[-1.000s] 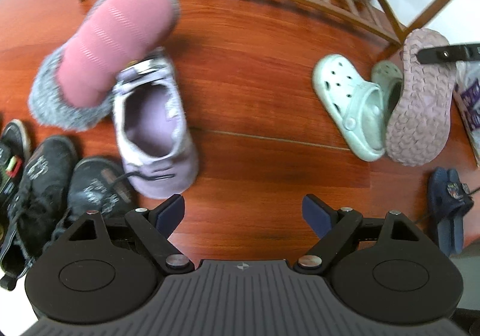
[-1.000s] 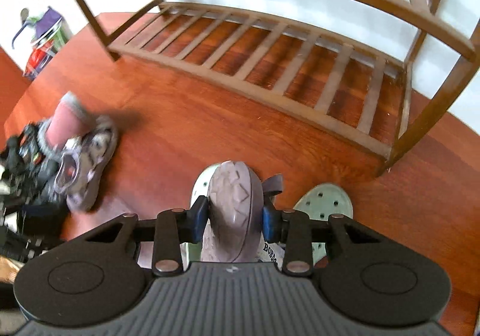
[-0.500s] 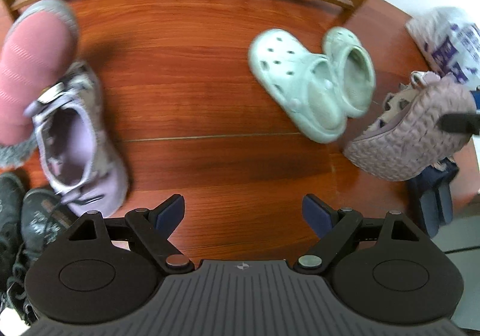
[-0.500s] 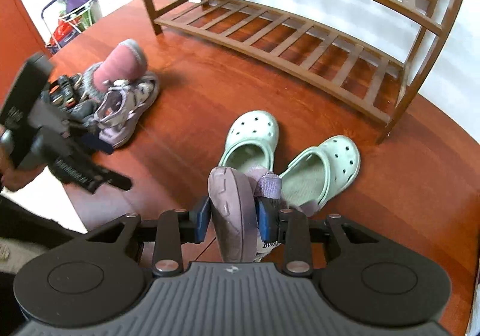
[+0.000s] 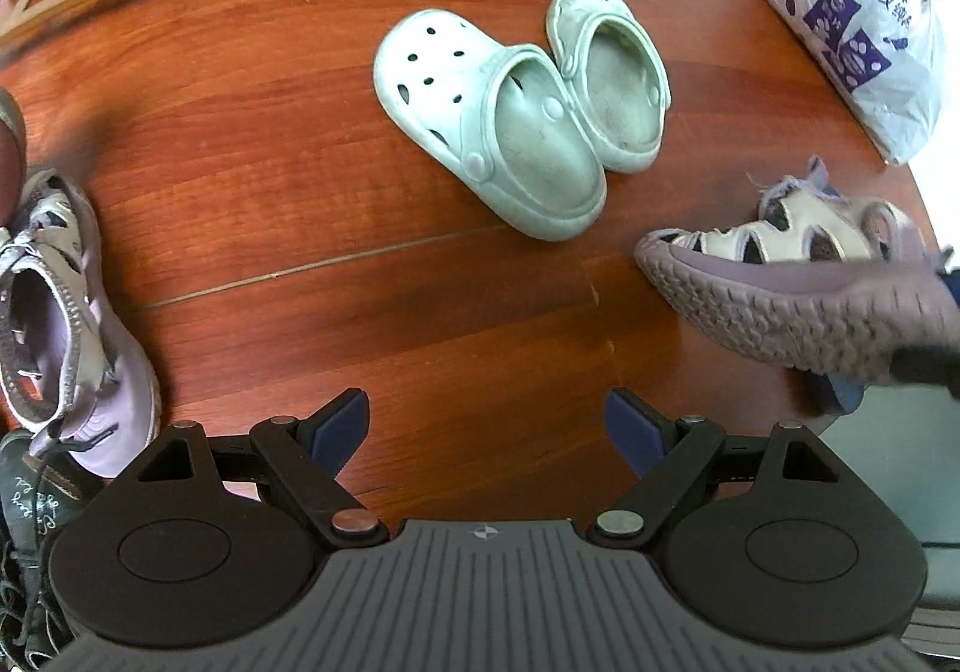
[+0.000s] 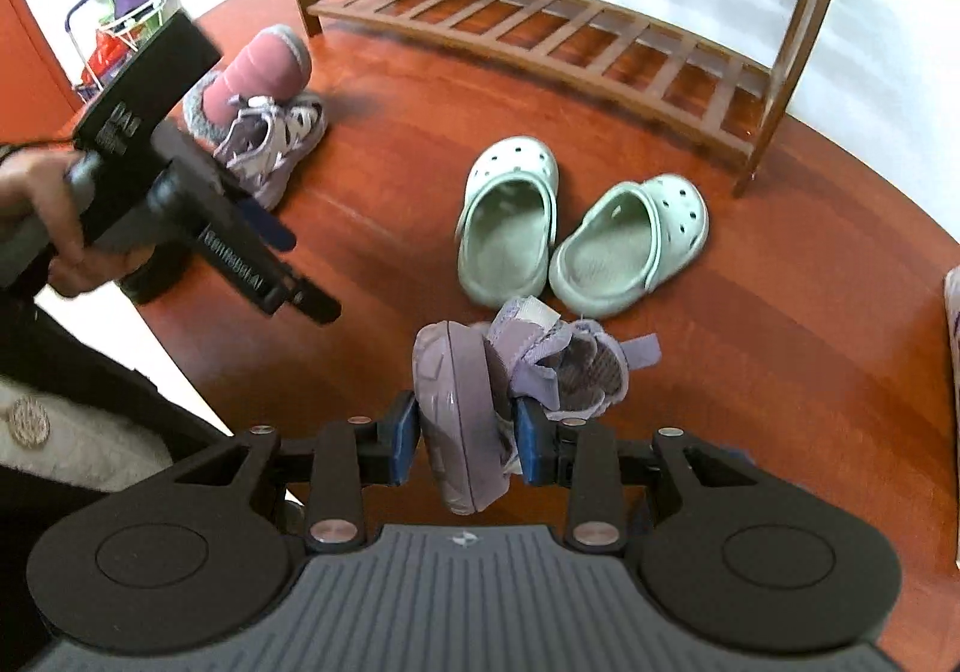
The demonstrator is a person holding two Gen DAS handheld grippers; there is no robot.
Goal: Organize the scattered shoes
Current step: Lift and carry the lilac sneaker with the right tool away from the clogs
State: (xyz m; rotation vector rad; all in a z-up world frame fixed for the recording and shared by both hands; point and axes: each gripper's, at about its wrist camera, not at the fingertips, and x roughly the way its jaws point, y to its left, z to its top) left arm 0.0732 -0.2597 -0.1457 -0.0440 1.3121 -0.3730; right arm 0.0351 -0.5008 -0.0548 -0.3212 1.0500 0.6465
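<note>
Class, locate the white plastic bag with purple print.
In the left wrist view the plastic bag lies at the upper right on the wooden floor, right of the green clogs.

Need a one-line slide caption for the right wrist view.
Right gripper carries a purple sandal above the wooden floor, mint clogs and empty shoe rack ahead.
</note>
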